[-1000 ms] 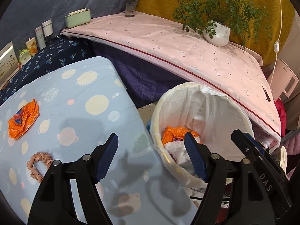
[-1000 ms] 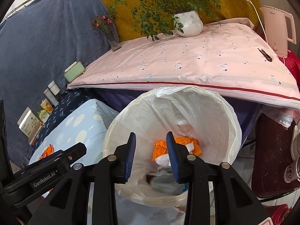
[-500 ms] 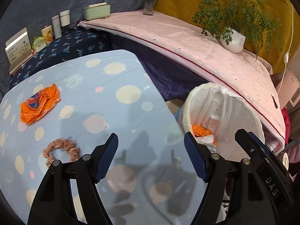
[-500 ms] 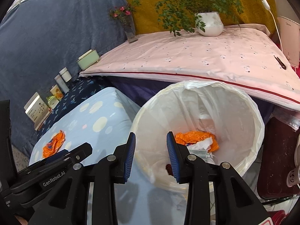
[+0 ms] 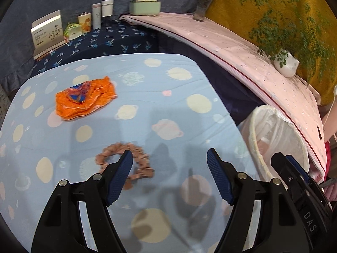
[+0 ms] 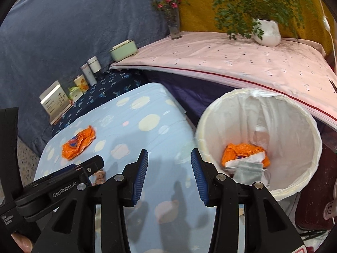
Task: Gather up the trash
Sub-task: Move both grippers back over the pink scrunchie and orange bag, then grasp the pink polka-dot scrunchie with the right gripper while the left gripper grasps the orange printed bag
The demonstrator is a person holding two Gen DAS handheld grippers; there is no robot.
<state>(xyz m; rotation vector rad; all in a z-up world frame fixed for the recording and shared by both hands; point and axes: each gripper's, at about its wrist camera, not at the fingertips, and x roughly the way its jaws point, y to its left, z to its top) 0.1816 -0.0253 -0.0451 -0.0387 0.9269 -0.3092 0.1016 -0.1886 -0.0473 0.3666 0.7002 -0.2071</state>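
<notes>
A: What carries it all?

B: A table under a pale blue cloth printed with planets and suns, smooth with a few soft creases. Off its right edge stands a round white bin lined with thin, crinkled, translucent plastic; inside lie an orange bag, white paper and a grey pouch.

A: And the trash left on the cloth?

B: A crumpled orange wrapper, glossy film with a blue patch, lies toward the far left corner, well apart from both grippers. Its long axis runs roughly left to right across the cloth, the right end tipped slightly away. In the right wrist view the orange wrapper sits far left of the fingers.

A: Anything nearer?

B: A ruffled pinkish-brown scrunchie, a soft fabric ring lying flat, just beside the left gripper; the left finger's tip overlaps it in view, though I cannot tell if they touch.

A: The grippers?

B: The left one is spread wide, holding nothing. The right gripper is parted more narrowly, also bare, over the table's right edge beside the bin.
</notes>
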